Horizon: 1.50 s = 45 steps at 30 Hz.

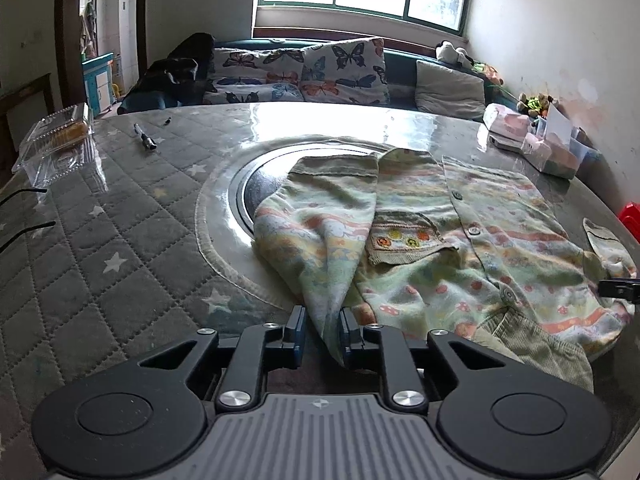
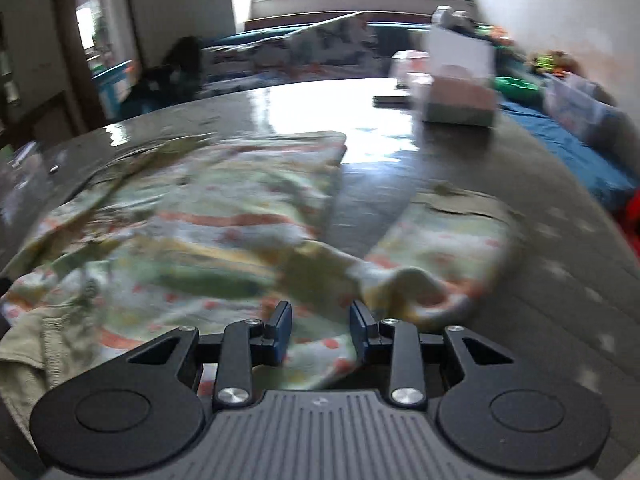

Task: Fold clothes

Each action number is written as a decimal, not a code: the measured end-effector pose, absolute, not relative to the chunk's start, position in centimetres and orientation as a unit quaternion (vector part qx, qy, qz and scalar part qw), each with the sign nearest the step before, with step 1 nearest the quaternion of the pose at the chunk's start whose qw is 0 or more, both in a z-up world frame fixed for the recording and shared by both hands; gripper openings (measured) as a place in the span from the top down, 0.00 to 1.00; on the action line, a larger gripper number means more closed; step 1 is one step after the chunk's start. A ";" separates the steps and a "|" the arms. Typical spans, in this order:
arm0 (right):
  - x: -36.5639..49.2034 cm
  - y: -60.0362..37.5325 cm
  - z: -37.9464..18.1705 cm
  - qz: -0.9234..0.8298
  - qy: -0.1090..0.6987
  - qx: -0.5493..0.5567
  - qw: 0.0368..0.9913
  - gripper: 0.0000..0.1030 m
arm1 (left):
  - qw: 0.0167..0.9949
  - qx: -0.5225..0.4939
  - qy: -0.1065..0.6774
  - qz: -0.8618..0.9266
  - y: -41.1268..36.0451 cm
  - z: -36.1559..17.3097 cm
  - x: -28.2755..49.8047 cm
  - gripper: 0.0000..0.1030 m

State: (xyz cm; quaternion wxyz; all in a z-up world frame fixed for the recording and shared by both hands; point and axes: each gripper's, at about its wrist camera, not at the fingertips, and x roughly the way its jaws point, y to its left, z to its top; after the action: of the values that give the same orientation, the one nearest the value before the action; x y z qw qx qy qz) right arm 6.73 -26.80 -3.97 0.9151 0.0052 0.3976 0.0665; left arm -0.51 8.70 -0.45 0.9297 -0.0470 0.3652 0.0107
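A small pale green patterned cardigan [image 1: 460, 240] with buttons and a corduroy pocket lies on the round table [image 1: 120, 240]. Its left sleeve [image 1: 328, 224] is folded over the body. My left gripper [image 1: 322, 330] is open, with the sleeve's fabric lying between its jaws. My right gripper [image 2: 322, 326] is open over the cardigan [image 2: 192, 240], near the base of the right sleeve [image 2: 436, 248], which spreads out to the right. The right wrist view is blurred. The right gripper's tip shows in the left wrist view [image 1: 618, 288] at the right edge.
A clear plastic food box [image 1: 56, 148] and a pen [image 1: 145, 139] lie at the table's far left. Tissue packs and boxes [image 1: 536, 140] stand at the far right, and show in the right wrist view [image 2: 460, 96]. A sofa with butterfly cushions [image 1: 300, 72] is behind the table.
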 end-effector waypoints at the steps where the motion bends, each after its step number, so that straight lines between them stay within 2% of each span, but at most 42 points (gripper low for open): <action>1: 6.4 -27.4 -3.9 0.053 0.395 0.004 0.917 0.71 | 0.929 -0.046 0.367 0.008 8.6 -0.5 -0.5 0.81; 13: 4.3 -30.7 -4.0 -0.096 0.355 -0.024 0.930 0.70 | 0.929 -0.032 0.367 -0.025 7.3 -0.1 -1.0 0.76; 15: 3.9 -31.5 -4.1 -0.119 0.353 -0.020 0.928 0.62 | 0.931 -0.028 0.362 -0.026 7.2 0.1 -1.0 0.76; 17: 3.5 -32.3 -4.1 -0.143 0.350 -0.015 0.926 0.62 | 0.932 -0.028 0.360 -0.028 7.4 0.3 -1.0 0.76; 21: 2.8 -33.3 -3.3 -0.143 0.332 -0.002 0.932 0.55 | 0.932 -0.025 0.361 -0.026 7.6 0.4 -0.6 0.76; 26: 3.5 -31.6 -2.4 -0.102 0.314 -0.037 0.943 0.51 | 0.934 -0.024 0.356 -0.024 7.4 0.7 -0.3 0.73; 35: 6.7 -30.3 -4.8 -0.134 0.330 -0.142 0.923 0.51 | 0.935 -0.026 0.354 -0.019 7.2 1.0 -0.3 0.73; 40: 4.5 -33.4 -3.6 -0.178 0.293 -0.088 0.935 0.48 | 0.933 -0.022 0.359 -0.018 7.2 0.7 0.0 0.71; 42: 3.9 -35.3 -3.1 -0.186 0.287 -0.050 0.938 0.37 | 0.932 -0.020 0.362 -0.019 7.1 0.6 0.1 0.71; 45: 3.3 -37.9 -3.0 -0.182 0.290 0.021 0.939 0.33 | 0.932 -0.019 0.361 -0.019 7.0 0.6 0.1 0.71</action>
State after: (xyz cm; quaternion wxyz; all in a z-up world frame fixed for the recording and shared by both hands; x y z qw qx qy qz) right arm 3.31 -37.86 -2.99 0.9393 0.0214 0.2897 -0.1824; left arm 0.08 7.01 0.61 0.9323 -0.0191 0.3606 -0.0194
